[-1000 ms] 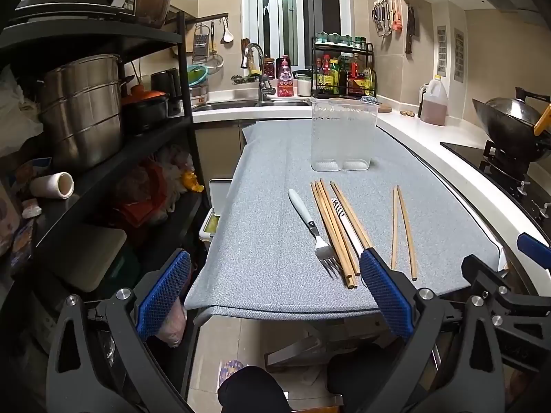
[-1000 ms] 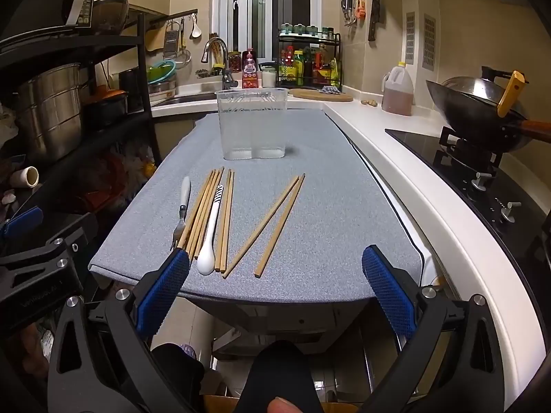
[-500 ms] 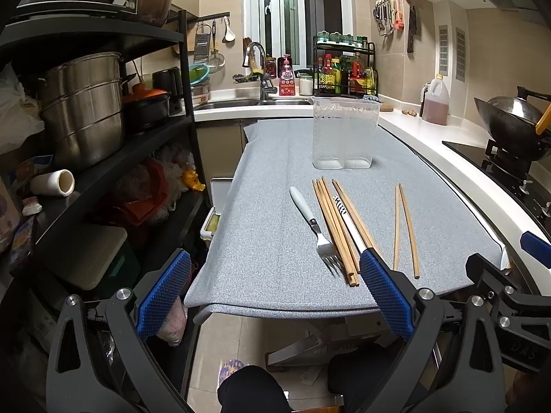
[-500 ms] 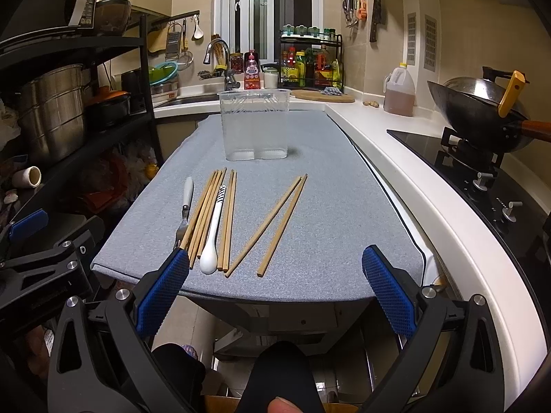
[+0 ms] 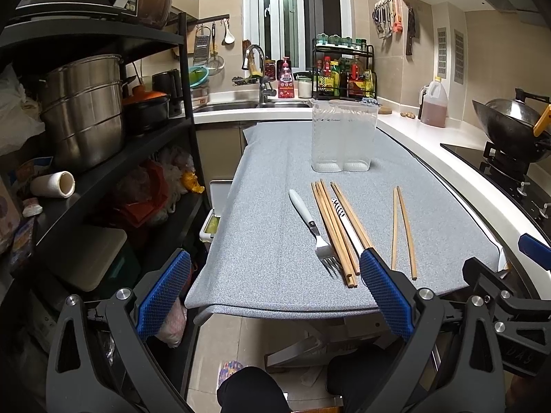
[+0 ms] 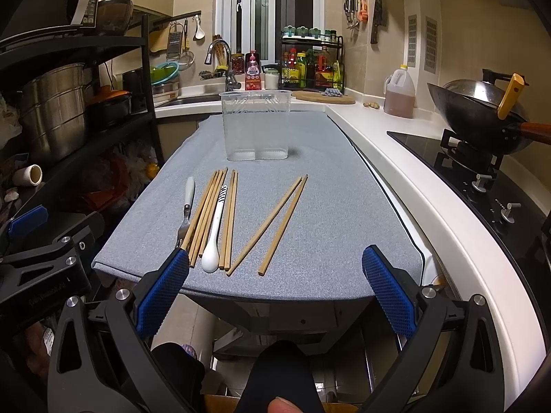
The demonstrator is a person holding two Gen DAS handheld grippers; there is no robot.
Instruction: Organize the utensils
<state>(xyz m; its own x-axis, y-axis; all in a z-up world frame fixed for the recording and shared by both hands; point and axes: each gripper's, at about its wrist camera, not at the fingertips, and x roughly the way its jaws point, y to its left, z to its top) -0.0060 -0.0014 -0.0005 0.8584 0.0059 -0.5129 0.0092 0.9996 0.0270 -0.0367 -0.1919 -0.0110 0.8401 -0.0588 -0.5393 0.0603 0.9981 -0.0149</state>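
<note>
Both your grippers hang off the near edge of the bench [image 6: 337,206], empty. Left gripper [image 5: 273,290]: fingers [image 5: 385,296] spread wide, nothing between them; its right pad covers the near end of the spoon in the left wrist view. Right gripper [image 6: 275,287]: fingers [image 6: 162,296] spread wide too, nothing held.

Grey cloth [image 5: 275,241] covers the bench. On it, left to right near the front edge:
- fork [image 5: 311,227], white handle pointing far, tines near
- bundle of chopsticks [image 6: 208,213], lying roughly near-to-far, touching one another, just right of the fork
- white spoon [image 6: 215,229] with striped handle, lying in among the bundle, bowl near
- separate pair of chopsticks [image 6: 275,223] to the right, apart from the bundle, far tips close together, near ends splayed

Clear holder [image 6: 256,124] stands upright at the far-middle of the cloth, well apart from the utensils. Looks like two compartments side by side; nothing in it.

Wok [image 6: 478,117] on the stove to the right, steel pot [image 5: 82,110] on the shelf to the left. Your dark-clad knees show below the bench edge.
</note>
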